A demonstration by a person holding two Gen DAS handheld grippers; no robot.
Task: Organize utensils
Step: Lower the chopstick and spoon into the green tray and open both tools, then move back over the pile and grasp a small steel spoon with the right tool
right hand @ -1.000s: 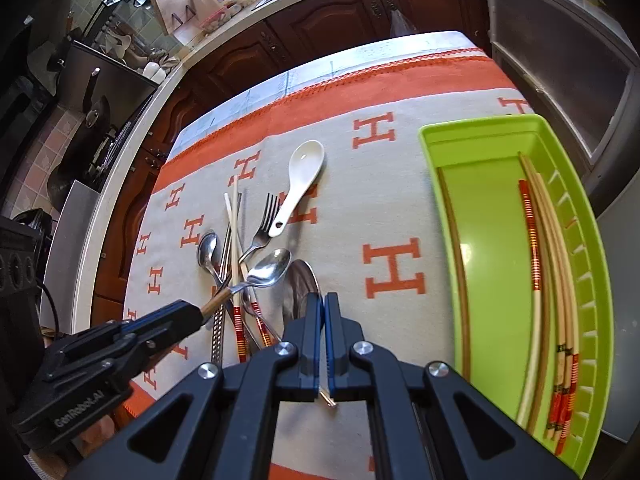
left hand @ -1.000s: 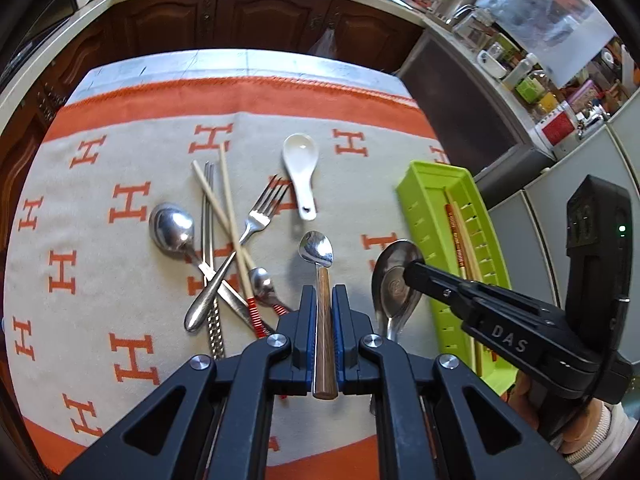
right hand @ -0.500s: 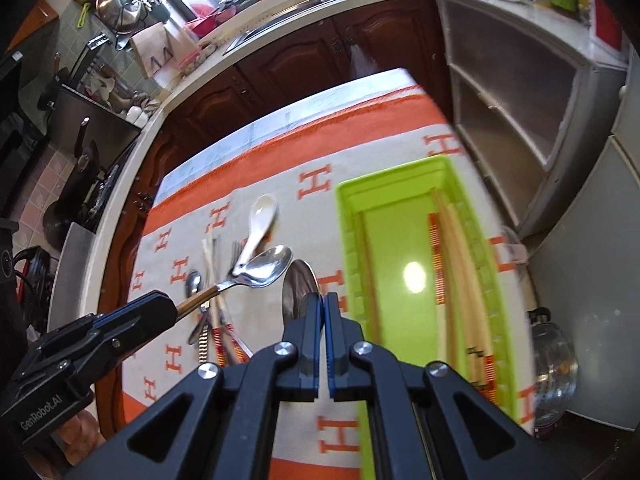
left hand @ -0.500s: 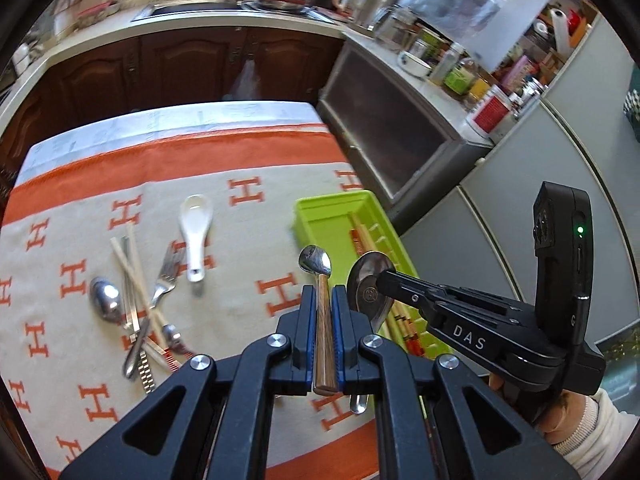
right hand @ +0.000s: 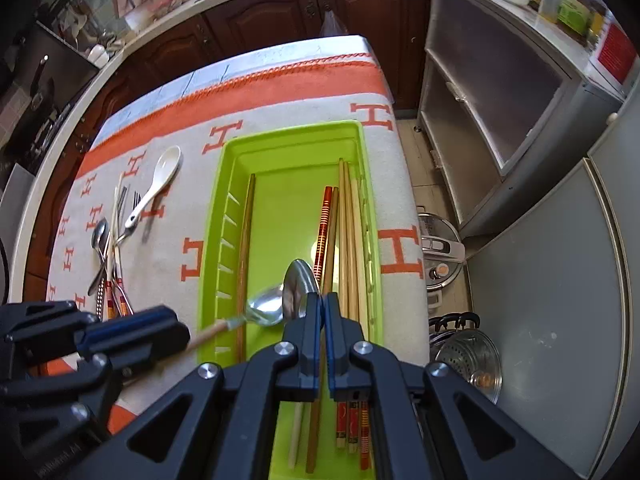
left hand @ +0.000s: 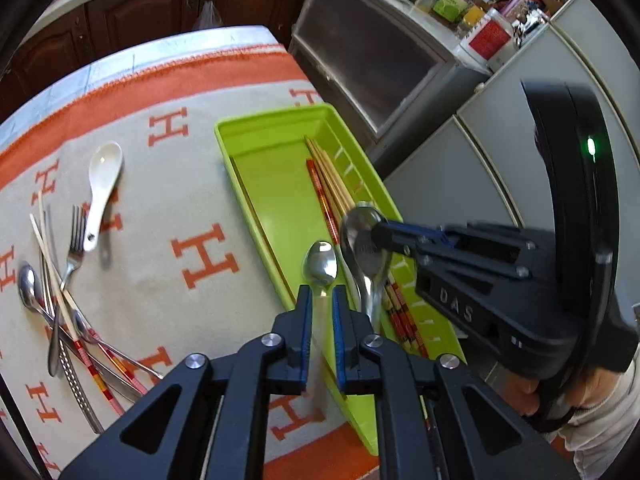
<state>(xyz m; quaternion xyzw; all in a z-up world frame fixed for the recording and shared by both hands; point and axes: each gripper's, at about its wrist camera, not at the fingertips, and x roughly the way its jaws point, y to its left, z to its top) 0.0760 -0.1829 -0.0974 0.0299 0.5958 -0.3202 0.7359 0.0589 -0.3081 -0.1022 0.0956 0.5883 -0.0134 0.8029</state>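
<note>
My left gripper (left hand: 320, 300) is shut on a wooden-handled spoon (left hand: 320, 266) and holds it over the near part of the green tray (left hand: 276, 124). My right gripper (right hand: 323, 304) is shut on a large steel spoon (right hand: 298, 288), also above the tray (right hand: 292, 130). The two spoon bowls (right hand: 266, 310) sit close together. Several chopsticks (right hand: 348, 220) lie in the tray. A white ceramic spoon (left hand: 100, 188), a fork (left hand: 74, 240), a steel spoon (left hand: 28, 284) and more chopsticks (left hand: 52, 256) lie on the cloth to the left.
The table wears a grey cloth with orange H marks (left hand: 204, 256) and an orange border. Right of the table edge stand a grey cabinet (right hand: 500, 92), a pressure cooker (right hand: 440, 248) and a steel pot (right hand: 468, 364) on the floor. Brown cupboards line the back.
Both grippers have moved right, away from the utensil pile, and now hold their spoons lower over the green tray. The tray appears larger and closer in both views.
</note>
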